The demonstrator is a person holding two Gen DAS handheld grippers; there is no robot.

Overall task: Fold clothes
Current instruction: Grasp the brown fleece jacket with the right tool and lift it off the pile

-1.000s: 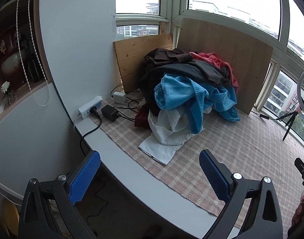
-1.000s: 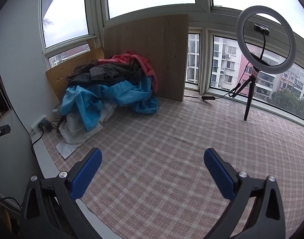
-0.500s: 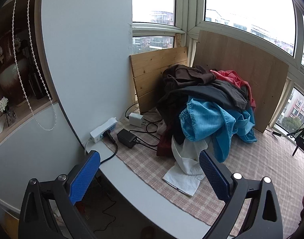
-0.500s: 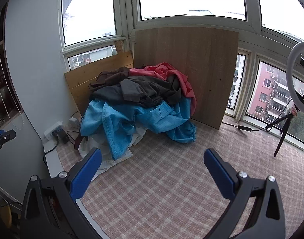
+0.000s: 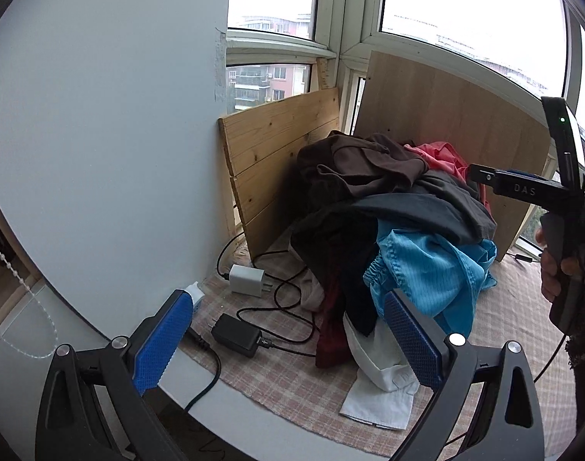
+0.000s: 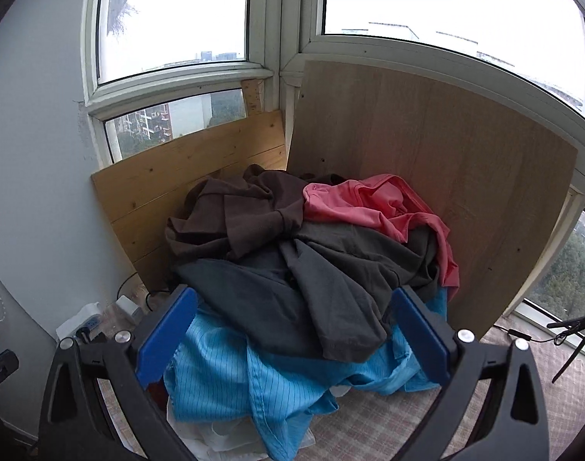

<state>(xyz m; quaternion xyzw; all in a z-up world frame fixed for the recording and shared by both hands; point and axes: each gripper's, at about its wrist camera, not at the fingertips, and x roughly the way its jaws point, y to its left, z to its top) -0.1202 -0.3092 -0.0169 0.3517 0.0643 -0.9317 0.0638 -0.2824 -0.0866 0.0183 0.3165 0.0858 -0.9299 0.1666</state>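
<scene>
A pile of clothes sits in the window corner on the plaid cloth (image 5: 277,380). On top lie a brown garment (image 6: 238,223), a pink one (image 6: 373,203) and a dark grey one (image 6: 311,288); below them are a light blue garment (image 6: 231,380) and a white one (image 5: 380,372). My right gripper (image 6: 292,342) is open and empty, close in front of the grey garment, above the blue one. My left gripper (image 5: 288,342) is open and empty, short of the pile's left side. The right gripper's body (image 5: 561,207) shows in the left wrist view.
Two wooden boards (image 6: 427,161) lean against the windows behind the pile. A white charger (image 5: 246,280), a black adapter (image 5: 237,335) with cables and a power strip (image 6: 79,320) lie left of the pile. The table's white edge (image 5: 231,418) runs in front.
Both grippers have moved in toward the pile, which looks much larger now. The right gripper has come close over the blue and grey garments. Both stayed open.
</scene>
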